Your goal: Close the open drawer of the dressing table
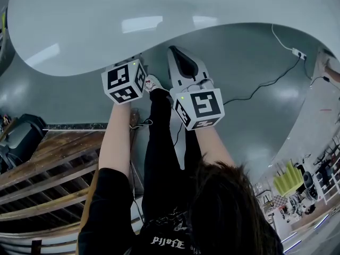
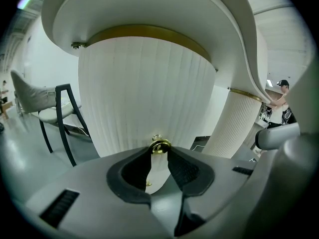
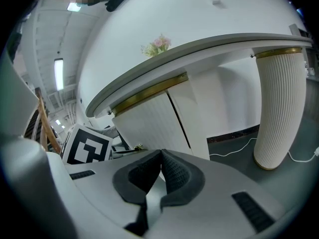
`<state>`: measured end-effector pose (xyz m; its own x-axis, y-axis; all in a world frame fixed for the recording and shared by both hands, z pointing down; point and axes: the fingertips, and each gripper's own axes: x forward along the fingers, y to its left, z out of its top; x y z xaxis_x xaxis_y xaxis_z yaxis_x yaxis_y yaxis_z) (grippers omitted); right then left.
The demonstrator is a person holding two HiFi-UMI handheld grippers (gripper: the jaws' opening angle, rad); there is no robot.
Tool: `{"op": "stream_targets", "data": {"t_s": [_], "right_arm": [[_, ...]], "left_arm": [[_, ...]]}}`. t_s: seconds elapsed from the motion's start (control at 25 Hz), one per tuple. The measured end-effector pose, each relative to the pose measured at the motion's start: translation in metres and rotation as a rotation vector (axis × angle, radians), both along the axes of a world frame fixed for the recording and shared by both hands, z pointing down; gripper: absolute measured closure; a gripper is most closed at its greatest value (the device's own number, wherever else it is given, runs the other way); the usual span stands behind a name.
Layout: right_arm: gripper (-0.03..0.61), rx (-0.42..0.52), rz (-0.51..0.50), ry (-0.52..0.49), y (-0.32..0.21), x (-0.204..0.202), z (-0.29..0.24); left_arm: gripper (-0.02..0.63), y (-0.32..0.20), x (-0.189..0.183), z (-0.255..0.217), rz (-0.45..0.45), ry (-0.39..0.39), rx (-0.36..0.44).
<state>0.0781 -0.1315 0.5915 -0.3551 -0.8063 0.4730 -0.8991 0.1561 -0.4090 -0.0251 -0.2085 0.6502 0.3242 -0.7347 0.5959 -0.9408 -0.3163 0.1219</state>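
Under the tabletop (image 1: pixel 79 20) of the dressing table, my left gripper (image 2: pixel 159 151) is up against the drawer (image 2: pixel 144 93), whose ribbed white front curves across most of the left gripper view beneath a gold band. Its jaws are clamped by their tips on the small gold knob (image 2: pixel 160 146) low on that front, one pad touching each side of it, with a gap between the pads further back

Just to the right, my right gripper (image 3: pixel 161 156) points at the same drawer from beside it. Its jaws are together at the tips with nothing between them, and they touch nothing. From that side the drawer's ribbed front shows with a smooth flat panel just beside it, under the tabletop's edge; I cannot tell how far out the drawer stands. My left gripper's marker cube (image 3: pixel 88 146) sits near the drawer's lower corner

Flowers (image 3: pixel 158 44) stand on the tabletop above. A ribbed leg (image 3: pixel 278 108) with a gold collar holds up the tabletop well to the right, and a white cable (image 3: pixel 234 151) lies on the grey floor (image 1: pixel 255 62) near its foot. A chair (image 2: pixel 60 108) stands left of the drawer, apart from it
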Motion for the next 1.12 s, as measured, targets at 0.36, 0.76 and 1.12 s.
{"op": "stream_targets", "data": {"t_s": [0.36,0.76,1.12], "right_arm": [[0.552,-0.005,0.024,-0.005,-0.005,-0.003,0.005],[0.552,-0.007,0.017,-0.043,-0.008,-0.008,0.003],[0.552,-0.019,-0.006,-0.062,0.012,-0.003,-0.017]], "left_arm": [[0.5,-0.007,-0.004,-0.001,-0.008,-0.014,0.026],[0.48,-0.006,0.0,-0.003,0.1,0.051,-0.006],[0.402,0.034,0.007,-0.012,0.08,0.074,-0.098]]}}
